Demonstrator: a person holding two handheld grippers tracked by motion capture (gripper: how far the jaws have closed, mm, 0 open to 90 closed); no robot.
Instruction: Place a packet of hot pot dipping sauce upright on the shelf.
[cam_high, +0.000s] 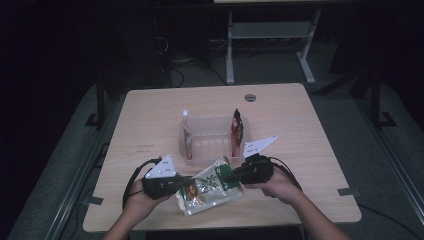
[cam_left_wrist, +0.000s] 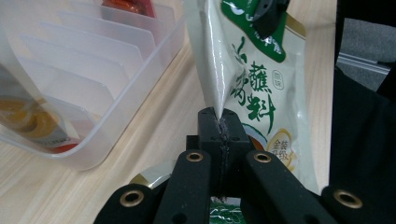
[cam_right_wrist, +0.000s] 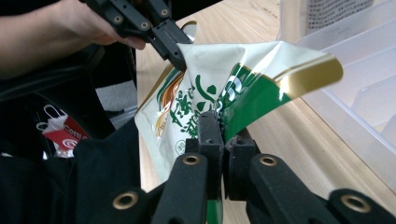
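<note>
A cream and green sauce pouch (cam_high: 207, 187) hangs just above the table's near edge, held between my two grippers. My left gripper (cam_high: 187, 184) is shut on the pouch's left end; in the left gripper view its jaws (cam_left_wrist: 219, 114) pinch a folded edge of the pouch (cam_left_wrist: 254, 88). My right gripper (cam_high: 231, 175) is shut on the pouch's right end; in the right gripper view its jaws (cam_right_wrist: 215, 122) clamp the green and gold top strip of the pouch (cam_right_wrist: 219, 93). The left gripper (cam_right_wrist: 173, 46) shows farther off there, gripping the opposite end.
A clear divided plastic bin (cam_high: 210, 120) stands mid-table just behind the pouch. A red pouch (cam_high: 237, 127) stands upright at its right end and a white and orange pouch (cam_high: 187, 135) at its left. The bin's wall (cam_left_wrist: 116, 70) lies close to the left gripper.
</note>
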